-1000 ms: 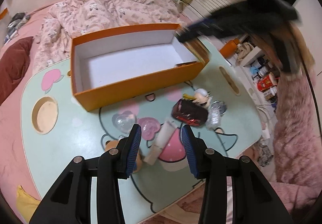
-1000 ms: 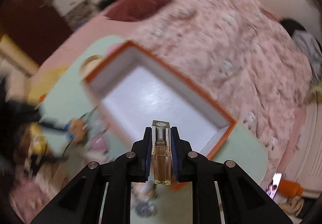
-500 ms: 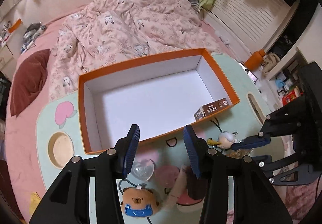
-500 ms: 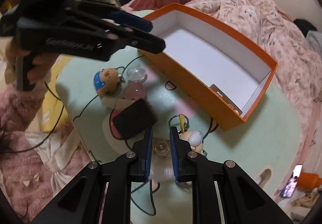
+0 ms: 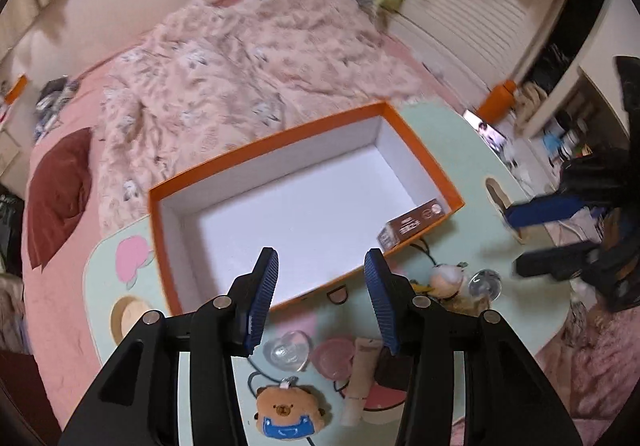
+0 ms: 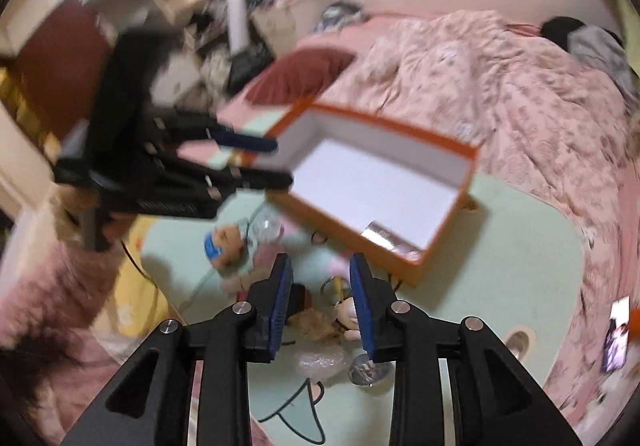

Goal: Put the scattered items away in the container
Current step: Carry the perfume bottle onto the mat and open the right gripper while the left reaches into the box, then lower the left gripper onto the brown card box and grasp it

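Observation:
The orange box (image 5: 272, 141) with a white inside stands on the mint table (image 5: 472, 149). A small brown carton (image 5: 416, 224) lies in its near right corner. My left gripper (image 5: 320, 286) hangs open over the box's near wall, with nothing between its fingers. Below it lie a bear keychain (image 5: 290, 412), a clear heart case (image 5: 288, 348), a pink heart (image 5: 332, 356) and a beige tube (image 5: 360, 374). My right gripper (image 6: 320, 286) is opening, empty, above a duck figure (image 6: 348, 310) and a clear ball (image 6: 368, 370). The orange box (image 6: 380, 125) lies beyond it.
A bed with a pink quilt (image 5: 248, 57) borders the table's far side. A phone (image 6: 618, 334) lies near the table's right edge. A pink fluffy rug (image 6: 52, 286) and a yellow cloth (image 6: 136, 298) lie off the near side. Round cut-outs (image 5: 128, 316) mark the table.
One second ago my right gripper was shut on a small glass bottle over the box; now it is empty, jaws parted, over the loose items. My left gripper moved from the items toward the box.

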